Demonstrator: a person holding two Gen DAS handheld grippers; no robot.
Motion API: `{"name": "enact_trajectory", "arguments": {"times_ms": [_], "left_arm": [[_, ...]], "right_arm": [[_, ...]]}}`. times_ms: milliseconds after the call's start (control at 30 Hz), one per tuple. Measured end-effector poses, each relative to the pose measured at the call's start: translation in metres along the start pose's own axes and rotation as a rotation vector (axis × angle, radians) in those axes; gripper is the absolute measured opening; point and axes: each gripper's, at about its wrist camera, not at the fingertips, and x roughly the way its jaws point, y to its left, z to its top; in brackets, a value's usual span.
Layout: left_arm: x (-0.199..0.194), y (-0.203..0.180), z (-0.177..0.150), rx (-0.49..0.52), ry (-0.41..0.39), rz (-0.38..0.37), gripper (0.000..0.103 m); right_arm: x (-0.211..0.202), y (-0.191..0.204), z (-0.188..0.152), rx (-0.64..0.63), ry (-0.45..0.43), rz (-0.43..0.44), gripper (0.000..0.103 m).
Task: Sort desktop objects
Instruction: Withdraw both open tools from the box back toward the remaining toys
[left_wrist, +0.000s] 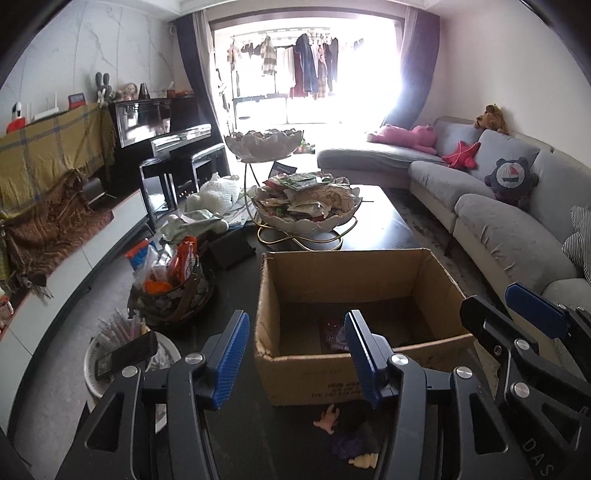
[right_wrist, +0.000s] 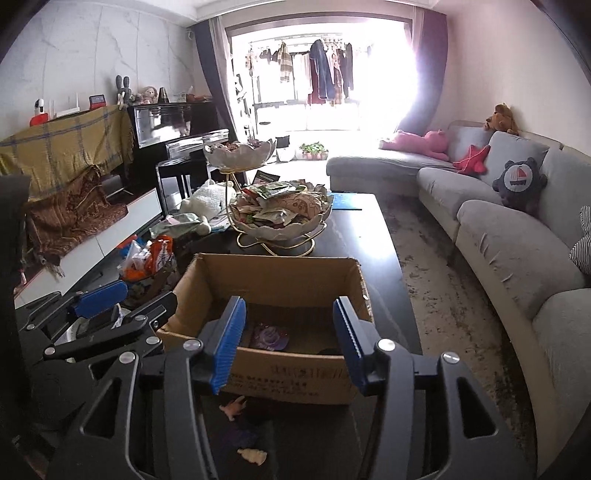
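An open cardboard box (left_wrist: 354, 280) stands on the dark coffee table (left_wrist: 384, 218), with a purple packet (left_wrist: 334, 334) inside; it also shows in the right wrist view (right_wrist: 273, 280), packet (right_wrist: 271, 336). My left gripper (left_wrist: 295, 354) is open and empty, held above the box's near edge. My right gripper (right_wrist: 288, 347) is open and empty, also above the near edge; it shows at the right of the left wrist view (left_wrist: 517, 314). On the table in front of the box lie a small pink figure (left_wrist: 328, 417), a dark purple toy (left_wrist: 347, 443) and a cream figure (left_wrist: 364, 459).
A two-tier dish stand (left_wrist: 306, 203) heaped with snack packets stands behind the box. A basket of snacks (left_wrist: 173, 291) and a white bowl with pens (left_wrist: 122, 347) sit at the left. A grey sofa (left_wrist: 498, 206) runs along the right.
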Motion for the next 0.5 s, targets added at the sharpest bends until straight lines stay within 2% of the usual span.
{"name": "enact_trajectory", "arguments": {"times_ms": [100,167,233,300,433,500], "left_arm": [[-0.011,0.002,-0.006,0.004,-0.01,0.0,0.051],[-0.017,0.004,-0.009,0.003,-0.015,0.008,0.057],[-0.024,0.007,-0.012,-0.007,-0.025,0.024,0.071],[-0.03,0.012,-0.016,-0.021,-0.03,0.031,0.077],[-0.037,0.018,-0.024,-0.052,-0.013,0.028,0.081],[-0.04,0.019,-0.03,-0.051,-0.009,0.038,0.082]], "right_arm": [[-0.009,0.001,-0.004,0.0,0.002,0.017,0.047],[-0.016,0.003,-0.006,-0.001,0.002,0.029,0.047],[-0.024,0.004,-0.01,-0.004,-0.002,0.036,0.048],[-0.032,0.006,-0.012,-0.011,-0.013,0.032,0.051],[-0.046,0.007,-0.018,-0.017,-0.041,0.004,0.069],[-0.049,0.007,-0.021,-0.014,-0.037,0.012,0.071]]}}
